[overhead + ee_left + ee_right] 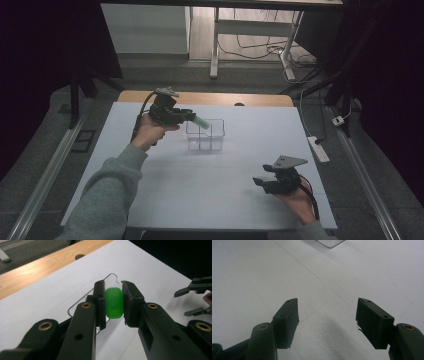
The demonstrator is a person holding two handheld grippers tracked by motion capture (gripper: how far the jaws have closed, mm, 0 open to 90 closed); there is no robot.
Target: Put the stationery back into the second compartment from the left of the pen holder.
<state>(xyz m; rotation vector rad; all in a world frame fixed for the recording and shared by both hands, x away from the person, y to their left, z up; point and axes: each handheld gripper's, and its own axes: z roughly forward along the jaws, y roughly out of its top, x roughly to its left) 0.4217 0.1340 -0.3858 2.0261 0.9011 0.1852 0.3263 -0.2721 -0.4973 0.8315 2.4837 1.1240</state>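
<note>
While clamped, green tube fills left claw.

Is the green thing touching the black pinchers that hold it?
Touching. In the left gripper view the left gripper has both black pads pressed flat against the sides of the green thing, with no gap on either side.

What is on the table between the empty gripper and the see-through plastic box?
Nothing. In the high view, bare white table stretches from the open right gripper to the clear plastic box, where the left gripper holds a green oval piece.
</note>
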